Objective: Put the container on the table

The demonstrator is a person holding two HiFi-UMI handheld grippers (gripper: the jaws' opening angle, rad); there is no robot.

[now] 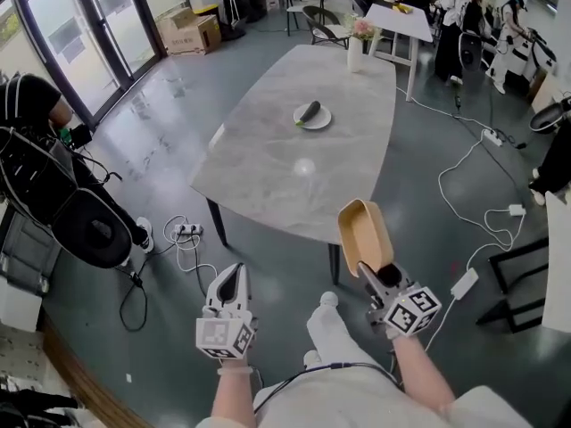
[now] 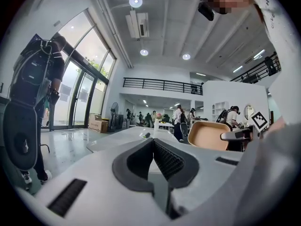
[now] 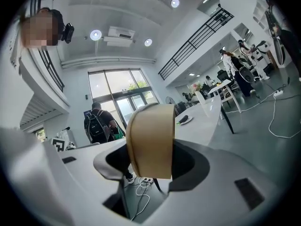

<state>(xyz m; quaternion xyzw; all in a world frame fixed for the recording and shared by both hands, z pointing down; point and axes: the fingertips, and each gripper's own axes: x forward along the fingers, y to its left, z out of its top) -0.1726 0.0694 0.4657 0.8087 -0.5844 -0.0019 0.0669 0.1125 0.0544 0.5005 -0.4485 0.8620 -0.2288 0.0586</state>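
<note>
A tan oblong container (image 1: pixel 363 234) stands on edge in my right gripper (image 1: pixel 373 275), which is shut on its rim. In the right gripper view the container (image 3: pixel 151 140) fills the space between the jaws. It hangs in the air just off the near edge of the grey marble table (image 1: pixel 285 172). My left gripper (image 1: pixel 234 279) hovers over the floor at lower left, shut and empty, its pads (image 2: pixel 157 157) meeting. The left gripper view shows the container (image 2: pixel 208 135) to the right and the table (image 2: pixel 122 138) ahead.
A white plate with a dark cucumber (image 1: pixel 311 114) lies mid-table, and a white vase with flowers (image 1: pixel 356 50) stands at the far end. Cables and a power strip (image 1: pixel 186 231) trail on the floor. A person with a backpack (image 1: pixel 45 168) stands at left, others work at the back right.
</note>
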